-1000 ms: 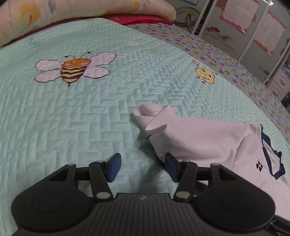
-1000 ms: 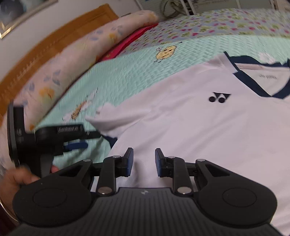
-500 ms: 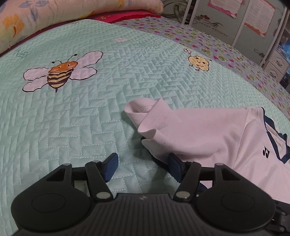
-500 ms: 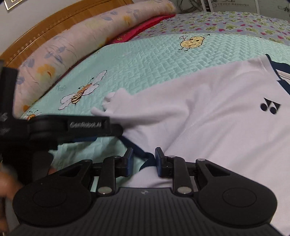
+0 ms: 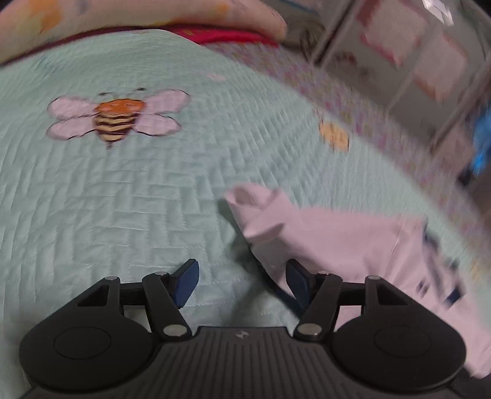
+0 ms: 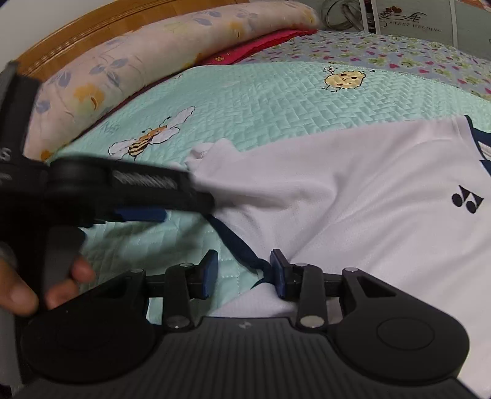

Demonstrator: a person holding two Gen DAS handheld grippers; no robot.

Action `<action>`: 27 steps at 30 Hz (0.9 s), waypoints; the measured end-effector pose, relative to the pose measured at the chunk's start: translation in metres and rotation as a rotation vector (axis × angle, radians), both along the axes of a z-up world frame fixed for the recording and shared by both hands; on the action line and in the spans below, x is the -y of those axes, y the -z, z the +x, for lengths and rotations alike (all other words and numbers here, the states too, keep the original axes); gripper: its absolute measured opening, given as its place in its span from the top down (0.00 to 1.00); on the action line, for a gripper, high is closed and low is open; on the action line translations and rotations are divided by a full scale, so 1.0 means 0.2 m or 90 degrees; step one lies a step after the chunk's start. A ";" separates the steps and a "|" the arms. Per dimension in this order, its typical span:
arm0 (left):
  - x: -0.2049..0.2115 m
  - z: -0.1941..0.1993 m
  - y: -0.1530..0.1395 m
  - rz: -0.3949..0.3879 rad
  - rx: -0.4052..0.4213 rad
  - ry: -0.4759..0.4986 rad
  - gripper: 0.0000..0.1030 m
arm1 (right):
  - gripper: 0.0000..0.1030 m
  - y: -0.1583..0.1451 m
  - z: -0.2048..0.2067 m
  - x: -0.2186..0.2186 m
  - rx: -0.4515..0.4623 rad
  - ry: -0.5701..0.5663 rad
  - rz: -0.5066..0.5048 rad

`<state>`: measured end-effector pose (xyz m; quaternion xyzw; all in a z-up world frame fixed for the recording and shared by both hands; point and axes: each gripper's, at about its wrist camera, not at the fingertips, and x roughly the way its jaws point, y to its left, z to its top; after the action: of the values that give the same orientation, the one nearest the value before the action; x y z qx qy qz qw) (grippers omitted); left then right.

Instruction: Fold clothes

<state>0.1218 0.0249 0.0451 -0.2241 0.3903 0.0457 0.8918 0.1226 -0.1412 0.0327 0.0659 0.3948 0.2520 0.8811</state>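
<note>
white shirt (image 6: 368, 196) spread flat on the mint quilt (image 6: 260, 101) of the bed, navy collar off to the far right of the right wrist view, small dark logo (image 6: 467, 202) on the chest. crumpled sleeve (image 5: 260, 211) bunched just right of the bee print (image 5: 118, 118), curling up off the quilt. navy side trim (image 6: 236, 242) running along the shirt's near edge.

left gripper (image 5: 242, 284) low over the quilt, fingers spread wide, nothing between them; right blue pad (image 5: 299, 284) just at the shirt's edge below the sleeve, touching or not cannot tell through the blur. same gripper crossing the right wrist view from the left, reaching toward the sleeve, a hand (image 6: 27, 288) wrapped on its handle.

right gripper (image 6: 244, 274) at the shirt's near edge, fingers moderately apart, trim lying in the gap close against the right pad (image 6: 279, 274), not pinched. floral pillow (image 6: 138, 64) and wooden headboard (image 6: 92, 27) beyond the bee print.
</note>
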 end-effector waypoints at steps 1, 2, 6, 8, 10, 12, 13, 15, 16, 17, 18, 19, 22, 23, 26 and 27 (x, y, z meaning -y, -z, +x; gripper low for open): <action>-0.04 -0.02 0.00 -0.021 0.006 -0.016 0.36 | 0.63 0.01 0.00 0.00 -0.003 -0.003 -0.004; -0.08 -0.03 0.00 -0.042 0.009 -0.027 0.36 | 0.63 0.01 0.00 -0.01 -0.006 -0.005 -0.008; -0.21 -0.08 0.02 -0.122 0.019 -0.069 0.36 | 0.63 -0.04 -0.04 -0.09 0.047 -0.028 -0.055; -0.23 -0.08 0.02 -0.147 0.024 -0.077 0.36 | 0.63 -0.05 -0.05 -0.16 0.086 -0.049 -0.084; -0.25 -0.07 0.03 -0.169 0.027 -0.083 0.36 | 0.63 -0.06 -0.05 -0.23 0.125 -0.077 -0.099; -0.27 -0.06 0.04 -0.191 0.030 -0.088 0.36 | 0.63 -0.05 -0.06 -0.31 0.166 -0.109 -0.130; -0.28 -0.06 0.04 -0.202 0.029 -0.087 0.36 | 0.63 -0.05 -0.07 -0.35 0.188 -0.128 -0.157; -0.29 -0.06 0.05 -0.214 0.027 -0.085 0.36 | 0.63 -0.01 -0.09 -0.43 0.235 -0.163 -0.217; -0.29 -0.06 0.05 -0.215 0.027 -0.083 0.36 | 0.63 0.01 -0.08 -0.45 0.250 -0.177 -0.236; -0.30 -0.06 0.06 -0.216 0.028 -0.081 0.36 | 0.63 0.02 -0.07 -0.47 0.262 -0.190 -0.253; -0.31 -0.07 0.06 -0.218 0.030 -0.080 0.36 | 0.63 0.04 -0.06 -0.49 0.274 -0.204 -0.270; -0.31 -0.07 0.06 -0.219 0.032 -0.079 0.36 | 0.63 0.05 -0.05 -0.51 0.286 -0.217 -0.286; -0.33 -0.08 0.07 -0.223 0.036 -0.076 0.36 | 0.65 0.06 0.00 -0.52 0.277 -0.209 -0.299; -0.34 -0.08 0.07 -0.226 0.035 -0.074 0.36 | 0.73 0.06 0.02 -0.53 0.272 -0.205 -0.302; -0.35 -0.06 0.07 -0.235 0.033 -0.061 0.36 | 0.98 0.06 0.07 -0.52 0.261 -0.188 -0.300; -0.35 -0.06 0.06 -0.243 0.035 -0.054 0.36 | 0.99 0.05 0.07 -0.50 0.259 -0.178 -0.288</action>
<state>0.1103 0.0952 0.0322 -0.4063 0.3579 0.0026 0.8407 0.1361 -0.0412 0.0229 -0.2378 0.2620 0.2842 0.8911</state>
